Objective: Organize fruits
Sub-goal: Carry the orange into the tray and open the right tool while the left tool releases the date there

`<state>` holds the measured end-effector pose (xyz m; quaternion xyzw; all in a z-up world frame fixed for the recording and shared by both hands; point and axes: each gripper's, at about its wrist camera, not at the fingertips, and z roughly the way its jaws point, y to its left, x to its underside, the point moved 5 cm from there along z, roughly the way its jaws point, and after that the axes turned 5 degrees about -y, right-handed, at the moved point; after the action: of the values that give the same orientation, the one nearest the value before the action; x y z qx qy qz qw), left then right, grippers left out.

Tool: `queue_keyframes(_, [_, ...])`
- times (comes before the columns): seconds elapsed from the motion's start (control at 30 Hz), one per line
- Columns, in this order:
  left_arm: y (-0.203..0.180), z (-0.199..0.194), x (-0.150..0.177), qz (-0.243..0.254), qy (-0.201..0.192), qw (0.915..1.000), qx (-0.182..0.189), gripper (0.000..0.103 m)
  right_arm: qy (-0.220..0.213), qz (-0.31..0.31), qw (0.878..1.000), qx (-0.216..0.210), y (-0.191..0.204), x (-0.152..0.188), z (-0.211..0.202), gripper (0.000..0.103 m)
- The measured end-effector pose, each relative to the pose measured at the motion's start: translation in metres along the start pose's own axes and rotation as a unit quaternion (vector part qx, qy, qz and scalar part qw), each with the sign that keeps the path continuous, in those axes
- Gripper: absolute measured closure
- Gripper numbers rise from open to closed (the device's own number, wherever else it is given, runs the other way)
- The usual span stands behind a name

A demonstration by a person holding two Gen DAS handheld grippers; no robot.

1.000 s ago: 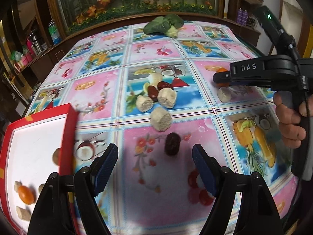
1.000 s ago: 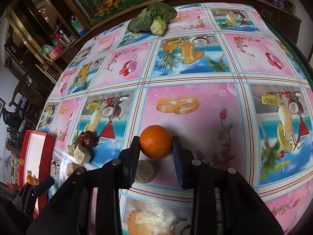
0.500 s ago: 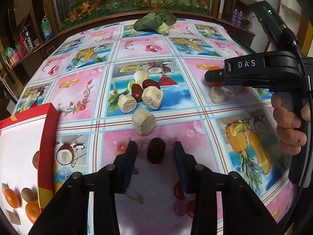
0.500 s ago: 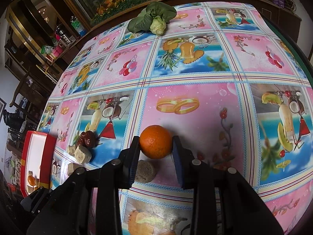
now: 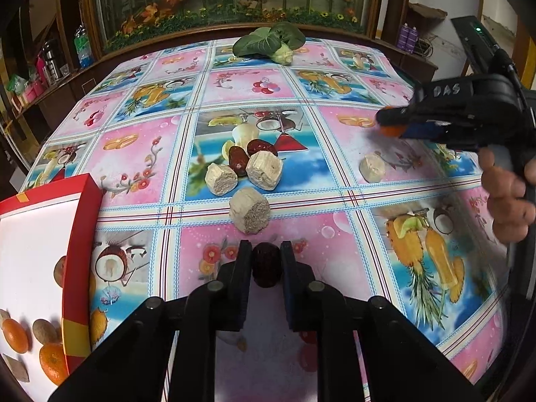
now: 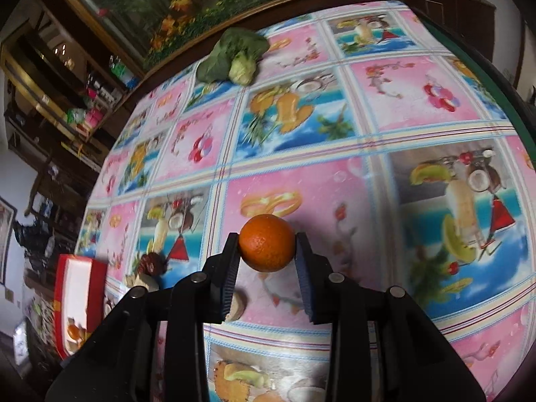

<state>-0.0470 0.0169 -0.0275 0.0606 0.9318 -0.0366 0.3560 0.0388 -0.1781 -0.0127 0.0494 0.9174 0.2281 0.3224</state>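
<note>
A dark red date (image 5: 266,265) sits on the tablecloth close to the front, and my left gripper (image 5: 265,258) is shut on it. My right gripper (image 6: 267,249) is shut on a small orange (image 6: 267,246), held a little above the cloth and tilted. In the left wrist view the right gripper (image 5: 390,122) is at the far right, held by a hand (image 5: 509,194). A red box with a white inside (image 5: 82,234) stands at the left. It holds two oranges (image 5: 15,336) and a brown nut (image 5: 43,331).
Beige cut chunks (image 5: 249,211) and two more dates (image 5: 236,164) lie in a cluster mid-table; a lone chunk (image 5: 372,167) lies under the right gripper. A leafy green vegetable (image 5: 268,43) rests at the far edge. Shelves with bottles line the left wall.
My left gripper moved forward over the date and went from open to shut on it. The right gripper rose and tilted with the orange in it.
</note>
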Motion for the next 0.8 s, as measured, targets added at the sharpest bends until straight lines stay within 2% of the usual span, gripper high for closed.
queue_keyframes(0.2, [0.002,-0.009,0.004,-0.011,-0.003,0.9999,0.012,0.087,-0.022,0.040,0.999,-0.008,-0.019,-0.014,-0.014,0.069])
queue_keyframes(0.4, [0.002,-0.026,0.006,-0.014,-0.015,0.9995,0.023,0.087,-0.022,0.041,0.999,-0.011,-0.019,-0.016,-0.015,0.069])
queue_keyframes(0.8, [0.016,-0.066,0.006,-0.021,-0.056,0.9978,0.026,0.088,-0.077,0.114,0.990,-0.023,-0.065,-0.040,-0.045,0.069])
